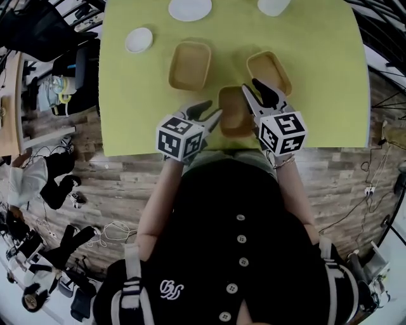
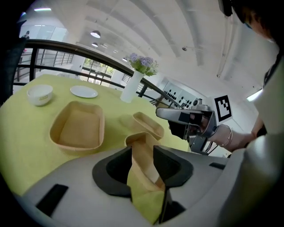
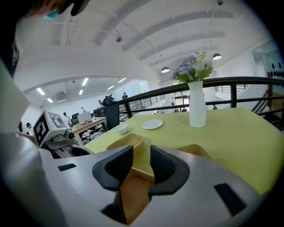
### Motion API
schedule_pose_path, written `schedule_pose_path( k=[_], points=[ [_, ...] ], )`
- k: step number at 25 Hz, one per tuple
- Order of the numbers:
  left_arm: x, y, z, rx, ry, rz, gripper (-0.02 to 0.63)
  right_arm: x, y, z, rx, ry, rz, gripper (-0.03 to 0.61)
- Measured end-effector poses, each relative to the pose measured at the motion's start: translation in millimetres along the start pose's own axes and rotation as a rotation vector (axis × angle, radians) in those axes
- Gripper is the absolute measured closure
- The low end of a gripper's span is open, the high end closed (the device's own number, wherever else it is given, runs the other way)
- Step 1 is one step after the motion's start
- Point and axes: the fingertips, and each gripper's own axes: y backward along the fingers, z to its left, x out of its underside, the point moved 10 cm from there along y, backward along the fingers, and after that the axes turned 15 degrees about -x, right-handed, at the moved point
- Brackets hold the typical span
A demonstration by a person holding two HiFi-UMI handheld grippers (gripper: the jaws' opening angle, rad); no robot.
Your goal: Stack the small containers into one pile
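Observation:
Three tan containers lie on the yellow-green table (image 1: pixel 317 95). The widest container (image 1: pixel 189 65) (image 2: pixel 77 126) is at the back left and a smaller container (image 1: pixel 269 71) (image 2: pixel 148 124) at the back right. The nearest small container (image 1: pixel 236 117) (image 2: pixel 142 144) (image 3: pixel 133 195) rests by the front edge, between both grippers. My left gripper (image 1: pixel 212 113) (image 2: pixel 148 155) is open, its jaws either side of that container's left wall without pressing it. My right gripper (image 1: pixel 252 89) (image 3: pixel 141 159) stands open over the container's right side, nothing gripped.
A white plate (image 1: pixel 189 7) (image 3: pixel 152 124) and a white bowl (image 1: pixel 139 39) (image 2: pixel 39 94) sit at the table's far side. A white vase with flowers (image 2: pixel 130 88) (image 3: pixel 196 104) stands at the back right. A dark railing (image 3: pixel 230 82) runs behind the table.

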Motion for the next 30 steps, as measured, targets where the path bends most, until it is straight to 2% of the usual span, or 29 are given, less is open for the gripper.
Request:
schedule_pose_path(
  k=[6,11,25,30],
  points=[
    [20,-4,-1,-0.027,0.065,0.034,0.465,6,-6,3,-0.044,0.003,0.027,0.465],
    [31,-6,-4,-0.043,0.088,0.055,0.457,19,-5,8,-0.078,0.009,0.058,0.465],
    [41,-29,-5,-0.065,0.147,0.065,0.450,38,-2,6,-0.090,0.001,0.107,0.465],
    [40,-35,-3,-0.075,0.170,0.063,0.481,38,1,6,-0.090,0.002,0.091,0.469]
  ],
)
